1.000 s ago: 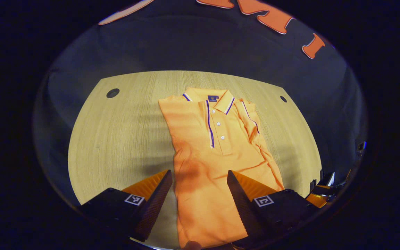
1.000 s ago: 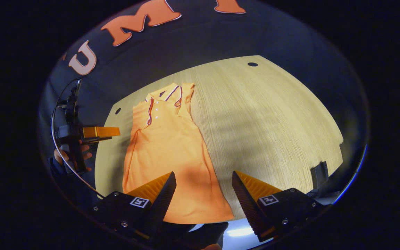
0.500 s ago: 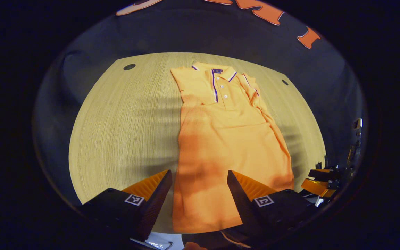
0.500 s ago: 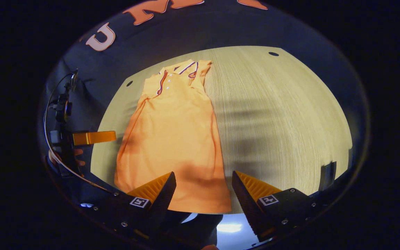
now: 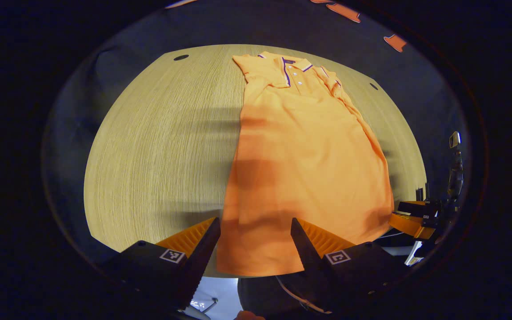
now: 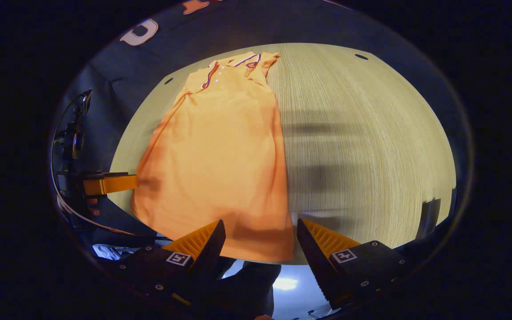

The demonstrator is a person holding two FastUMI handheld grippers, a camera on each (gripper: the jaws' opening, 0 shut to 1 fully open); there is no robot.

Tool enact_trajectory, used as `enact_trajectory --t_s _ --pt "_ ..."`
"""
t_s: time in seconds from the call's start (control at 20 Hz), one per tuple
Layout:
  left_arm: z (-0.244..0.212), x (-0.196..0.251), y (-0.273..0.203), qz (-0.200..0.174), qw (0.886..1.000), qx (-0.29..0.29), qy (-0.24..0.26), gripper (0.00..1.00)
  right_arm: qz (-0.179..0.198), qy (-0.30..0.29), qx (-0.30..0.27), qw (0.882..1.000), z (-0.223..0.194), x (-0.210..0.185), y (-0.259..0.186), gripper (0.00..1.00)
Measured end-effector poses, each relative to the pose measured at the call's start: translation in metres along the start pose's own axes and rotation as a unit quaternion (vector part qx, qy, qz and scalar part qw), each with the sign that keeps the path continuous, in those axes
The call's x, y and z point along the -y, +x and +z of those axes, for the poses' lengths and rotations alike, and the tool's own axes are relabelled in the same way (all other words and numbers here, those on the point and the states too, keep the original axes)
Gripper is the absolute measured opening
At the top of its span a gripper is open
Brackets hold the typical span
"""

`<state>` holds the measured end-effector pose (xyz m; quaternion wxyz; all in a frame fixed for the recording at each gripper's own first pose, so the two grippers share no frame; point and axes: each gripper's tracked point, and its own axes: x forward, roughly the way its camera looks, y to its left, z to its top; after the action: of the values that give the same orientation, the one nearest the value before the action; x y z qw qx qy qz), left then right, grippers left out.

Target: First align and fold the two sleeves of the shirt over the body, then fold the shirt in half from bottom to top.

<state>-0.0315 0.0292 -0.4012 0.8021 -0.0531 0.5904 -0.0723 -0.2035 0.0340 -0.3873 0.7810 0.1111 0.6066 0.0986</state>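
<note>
On table [image 5: 158,146]: shirt [image 5: 305,164] | collar label unreadable | both grippers' fingers [image 5: 205,249] spread, empty

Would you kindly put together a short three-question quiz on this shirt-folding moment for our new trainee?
1. True or false: the left gripper is shut on the shirt.
2. Multiple choice: where do the sleeves lie? A) spread out on the table B) folded over the body C) hanging off the edge.
3. Fill in: the end of the shirt farthest from both grippers is the ____.

Key: 1. False; both the left and the right gripper are open near the hem. 2. B. 3. Collar.
</note>
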Motion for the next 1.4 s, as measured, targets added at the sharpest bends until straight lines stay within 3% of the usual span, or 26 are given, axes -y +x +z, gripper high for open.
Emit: enact_trajectory --t_s 0.4,0.6,0.7,0.75,0.8,0.85,0.9,0.95,1.0,1.1,1.15,1.2,1.25,1.4 --pt "-0.058 -0.019 0.01 0.04 0.998 -0.039 0.033 0.98 -0.029 -0.046 -0.009 0.999 -0.02 0.005 0.011 0.99" --pt "-0.057 -0.013 0.009 0.038 0.996 -0.001 0.075 0.99 -0.051 -0.07 0.005 0.996 -0.022 0.008 0.012 0.99" --pt "-0.056 -0.014 0.012 0.035 0.996 0.001 0.08 0.99 -0.071 -0.086 0.005 0.994 -0.023 0.013 0.012 0.94" --pt "-0.057 -0.014 0.011 0.037 0.996 0.002 0.077 0.99 -0.082 -0.085 0.005 0.993 -0.021 0.017 0.011 0.82" --pt "-0.054 -0.013 0.012 0.039 0.997 0.002 0.071 0.99 -0.081 -0.077 0.006 0.994 -0.02 0.018 0.014 0.83" --pt "-0.051 -0.012 0.013 0.039 0.997 0.006 0.068 0.99 -0.081 -0.068 0.011 0.994 -0.017 0.019 0.014 0.7" --pt "-0.047 -0.008 0.014 0.039 0.997 0.009 0.063 0.94 -0.078 -0.043 0.022 0.996 -0.013 0.022 0.014 0.62" --pt "-0.046 -0.004 0.016 0.041 0.997 0.008 0.06 0.81 -0.069 -0.017 0.029 0.997 -0.011 0.02 0.015 0.35" --pt "-0.042 0.0 0.019 0.039 0.998 0.008 0.057 0.74 -0.054 -0.006 0.025 0.998 -0.01 0.015 0.018 0.25" --pt "-0.039 0.01 0.022 0.039 0.998 0.015 0.049 0.43 -0.033 -0.003 0.022 0.999 -0.006 0.009 0.019 0.19" --pt "-0.038 0.012 0.021 0.042 0.998 0.015 0.049 0.09 -0.02 -0.008 0.026 0.999 -0.003 0.004 0.022 0.19" --pt "-0.037 0.013 0.019 0.041 0.998 0.015 0.053 0.1 -0.018 0.007 0.025 0.999 -0.004 0.005 0.02 0.19" --pt "-0.035 0.015 0.018 0.037 0.998 0.024 0.051 0.1 -0.005 0.026 0.034 0.999 -0.001 0.0 0.027 0.06" --pt "-0.032 0.018 0.021 0.033 0.998 0.029 0.042 0.01 0.013 0.022 0.04 0.999 0.005 -0.015 0.023 0.06"
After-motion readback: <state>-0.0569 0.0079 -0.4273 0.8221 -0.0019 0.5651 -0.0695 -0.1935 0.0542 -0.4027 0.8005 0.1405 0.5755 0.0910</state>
